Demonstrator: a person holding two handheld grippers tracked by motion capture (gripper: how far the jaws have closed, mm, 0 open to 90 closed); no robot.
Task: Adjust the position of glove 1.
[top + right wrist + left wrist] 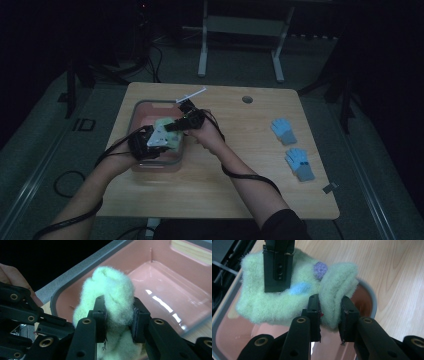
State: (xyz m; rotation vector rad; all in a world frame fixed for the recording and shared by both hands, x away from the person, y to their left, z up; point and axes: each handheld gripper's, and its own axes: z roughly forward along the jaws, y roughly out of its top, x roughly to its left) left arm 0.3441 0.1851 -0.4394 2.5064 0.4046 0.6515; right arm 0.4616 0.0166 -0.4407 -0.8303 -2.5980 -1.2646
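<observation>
A fuzzy pale-green sock (167, 131) with a blue and a purple spot (274, 300) hangs over a pink bin (142, 109) with a grey rim. Both grippers hold it. My left gripper (329, 302) is shut on a folded end of the sock, its pads pressing into the fluff. My right gripper (117, 307) is shut on another bunched part of the sock (110, 282). From above, the left gripper (161, 140) comes in from the lower left and the right gripper (176, 125) from the right. One black jaw of the right gripper lies across the sock's top in the left gripper view.
The bin's inside (175, 290) is bare pink plastic. Two blue socks (283, 130) (300, 163) lie on the wooden table's right side. A thin white strip (192, 95) sits behind the bin, and a round cable hole (247, 99) is near the far edge.
</observation>
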